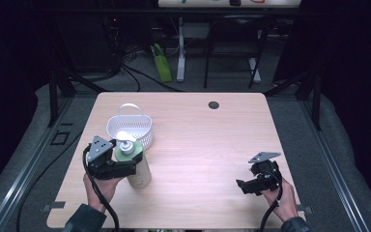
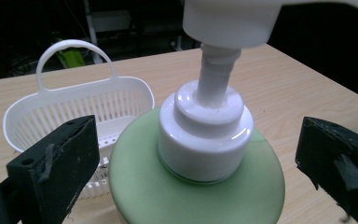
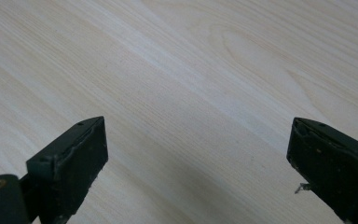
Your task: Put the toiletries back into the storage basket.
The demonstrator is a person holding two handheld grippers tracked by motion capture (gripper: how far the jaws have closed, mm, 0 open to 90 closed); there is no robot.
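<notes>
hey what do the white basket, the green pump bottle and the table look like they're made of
Basket: white moulded plastic, going by its thin slotted walls and loop handle.
Pump bottle: probably plastic, matte green shoulder, glossy white collar catching highlights.
Table: pale wood grain, likely laminate; smooth, low sheen.
</notes>
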